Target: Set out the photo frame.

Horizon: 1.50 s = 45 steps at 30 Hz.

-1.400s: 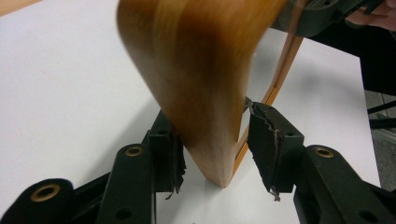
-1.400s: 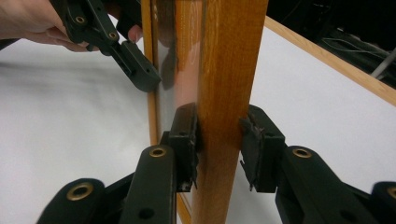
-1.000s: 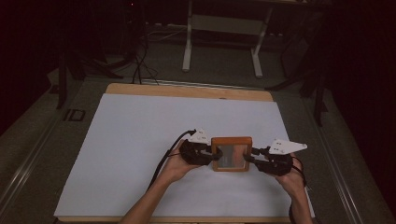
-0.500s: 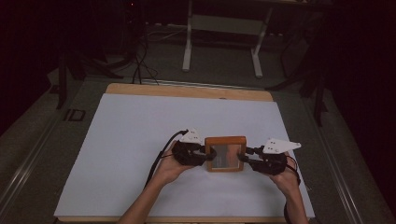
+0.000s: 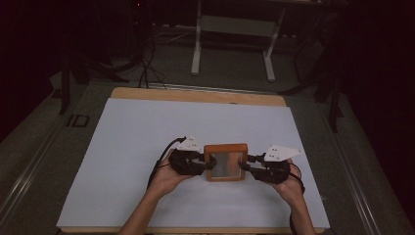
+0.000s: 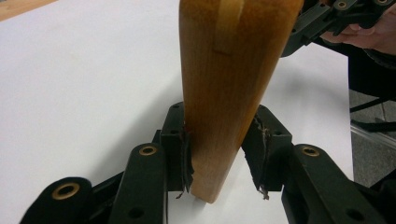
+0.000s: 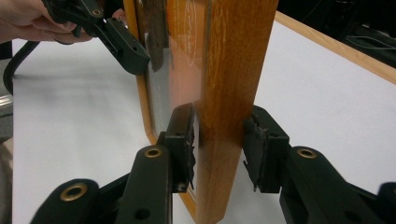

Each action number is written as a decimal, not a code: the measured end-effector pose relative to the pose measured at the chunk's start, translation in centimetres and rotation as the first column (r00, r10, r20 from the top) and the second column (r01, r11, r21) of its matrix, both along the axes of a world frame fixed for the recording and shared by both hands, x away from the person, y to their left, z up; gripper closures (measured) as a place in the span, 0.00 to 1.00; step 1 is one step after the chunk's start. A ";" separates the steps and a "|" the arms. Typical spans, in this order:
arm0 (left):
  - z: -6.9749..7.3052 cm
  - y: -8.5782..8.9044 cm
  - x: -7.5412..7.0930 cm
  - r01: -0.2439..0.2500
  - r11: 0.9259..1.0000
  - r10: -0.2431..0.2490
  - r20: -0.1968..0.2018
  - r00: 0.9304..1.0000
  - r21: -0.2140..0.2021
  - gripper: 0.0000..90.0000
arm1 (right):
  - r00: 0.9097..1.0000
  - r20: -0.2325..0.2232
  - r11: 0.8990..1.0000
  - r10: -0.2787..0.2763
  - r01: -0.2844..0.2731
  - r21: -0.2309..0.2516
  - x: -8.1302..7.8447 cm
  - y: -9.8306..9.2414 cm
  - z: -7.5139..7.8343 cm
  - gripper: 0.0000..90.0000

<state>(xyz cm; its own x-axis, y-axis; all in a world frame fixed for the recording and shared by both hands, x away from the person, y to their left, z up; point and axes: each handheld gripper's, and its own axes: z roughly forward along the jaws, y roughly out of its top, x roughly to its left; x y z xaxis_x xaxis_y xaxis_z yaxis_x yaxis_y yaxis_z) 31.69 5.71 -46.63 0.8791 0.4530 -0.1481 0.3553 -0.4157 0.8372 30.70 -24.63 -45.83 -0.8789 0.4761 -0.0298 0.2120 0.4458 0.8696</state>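
Note:
A small wooden frame point(image 5: 225, 162) with a glass pane is held just over the white sheet point(image 5: 137, 132), caught between both grippers. My left gripper point(image 5: 209, 165) is shut on its left edge. In the left gripper view the pads point(image 6: 180, 154) press both faces of the wooden frame point(image 6: 233, 84). My right gripper point(image 5: 246, 166) is shut on the opposite edge. In the right gripper view one pad point(image 7: 184, 144) lies on the glass side of the wooden frame point(image 7: 233, 93) and the other on the back. A hand holds each gripper.
The white sheet covers a wooden table whose bare edge point(image 5: 195, 94) shows at the far side. Beyond it stand the white legs of a desk point(image 5: 232, 29), with cables point(image 5: 142, 68) on the dark floor. A cable point(image 5: 164, 156) trails from the left gripper.
Both grippers have carried the frame to the left across the sheet, keeping their hold on it.

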 end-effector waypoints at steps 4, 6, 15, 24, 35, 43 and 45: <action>0.0 0.8 -0.2 -0.018 1.000 0.018 -0.007 1.000 -0.011 0.70 | 1.000 -0.009 1.000 0.002 -0.002 0.008 0.1 0.8 -0.1 0.72; 0.0 1.2 -0.2 -0.021 1.000 0.021 -0.009 1.000 -0.014 0.70 | 1.000 -0.016 1.000 0.004 -0.003 0.018 0.1 1.2 -0.2 0.72; 0.4 2.5 -0.4 -0.046 0.998 0.045 -0.021 0.999 -0.041 0.69 | 0.999 -0.046 0.998 -0.008 0.010 0.060 0.1 2.3 -0.5 0.72; 0.3 3.9 -0.5 -0.076 0.994 0.072 -0.043 0.996 -0.080 0.69 | 0.996 -0.081 0.997 -0.023 0.029 0.074 0.2 3.5 -1.0 0.71; -0.7 5.4 -0.4 -0.113 0.988 0.104 -0.086 0.991 -0.109 0.69 | 0.990 -0.140 0.995 -0.029 0.042 0.088 0.6 4.8 -2.1 0.71; -1.8 6.2 0.2 -0.138 0.979 0.122 -0.117 0.986 -0.146 0.67 | 0.989 -0.143 0.994 -0.034 0.049 0.101 0.8 5.5 -2.3 0.72; -1.8 6.1 0.2 -0.142 0.979 0.127 -0.113 0.986 -0.143 0.67 | 0.988 -0.151 0.993 -0.036 0.052 0.102 1.0 5.5 -2.3 0.72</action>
